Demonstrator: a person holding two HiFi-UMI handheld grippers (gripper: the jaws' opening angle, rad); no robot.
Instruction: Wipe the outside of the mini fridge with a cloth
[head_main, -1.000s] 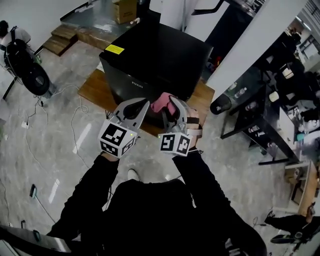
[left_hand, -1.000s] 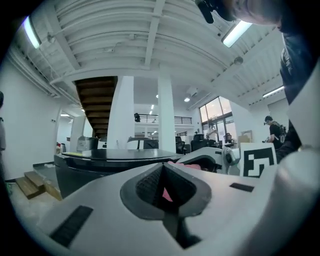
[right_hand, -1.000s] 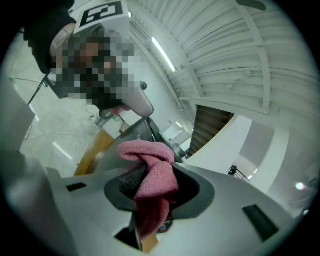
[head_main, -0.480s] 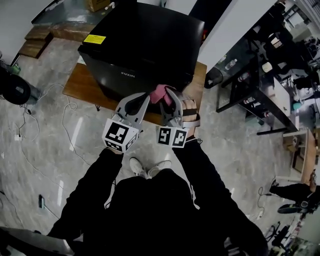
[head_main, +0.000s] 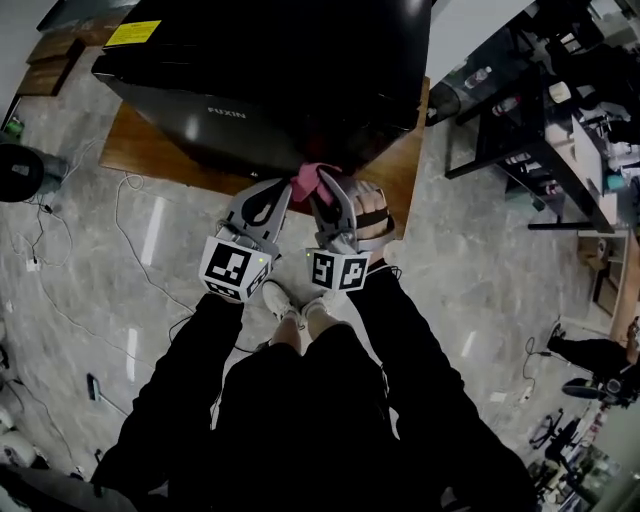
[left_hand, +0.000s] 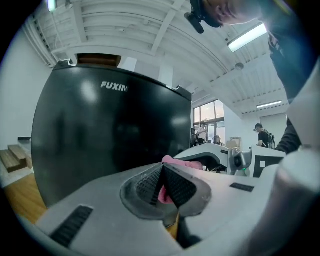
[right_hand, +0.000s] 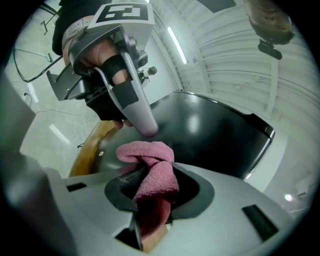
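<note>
Ceiling strip lights (left_hand: 247, 37) glare above me, glinting off my mini fridge (left_hand: 110, 145); fisheye edges bend and darken, the close foreground blurs.

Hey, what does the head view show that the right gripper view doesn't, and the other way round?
Head view only: the yellow rectangular sticker on top of the glossy black mini fridge, white FUXIN lettering on its front, and the person's white shoes. Right gripper view only: the right hand-held gripper seen close, its jaws pinching the pink terry cloth, plus the white ribbed ceiling. Both: the fridge, the cloth, the wooden platform under the fridge, and the left hand-held gripper beside the cloth.
</note>
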